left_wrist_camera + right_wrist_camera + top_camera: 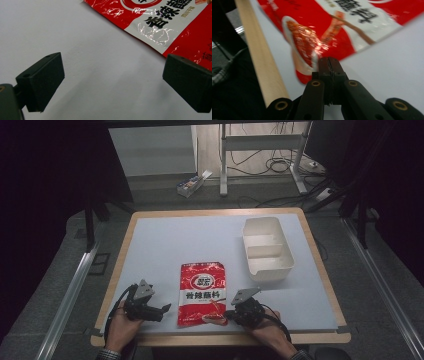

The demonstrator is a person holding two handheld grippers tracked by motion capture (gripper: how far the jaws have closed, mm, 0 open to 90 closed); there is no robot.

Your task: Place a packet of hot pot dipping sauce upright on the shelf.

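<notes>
Item 1, nearest us: right gripper, at the table's near edge, about 5 o'clock on the mat. In the right gripper view its jaws stand pressed together at the pouch's lower corner; we judge them closed on that corner, though the blur leaves the pinch itself hard to see.

Item 2: pouch, red and glossy, white band of print across it, pictured food at the near end. It lies flat at 6 o'clock on the mat. Long axis runs 12 to 6, near end toward us, tilted slightly. Far end free.

Item 3: left gripper, at 7 o'clock, just beside the pouch's left edge, not touching. Jaws wide apart with bare mat between them in the left gripper view; the pouch lies toward its 1 o'clock.

Item 4: box, white, two compartments, both empty as far as we can tell, at 2 o'clock, well apart from the pouch.

Item 5: mat, pale grey, on a table with a wooden border.

Governing relation, our judgement: the right gripper is nearer the box, which lies up and right of the pouch, toward 1 o'clock. Lifted by one corner, the pouch would hang with its long axis down.
</notes>
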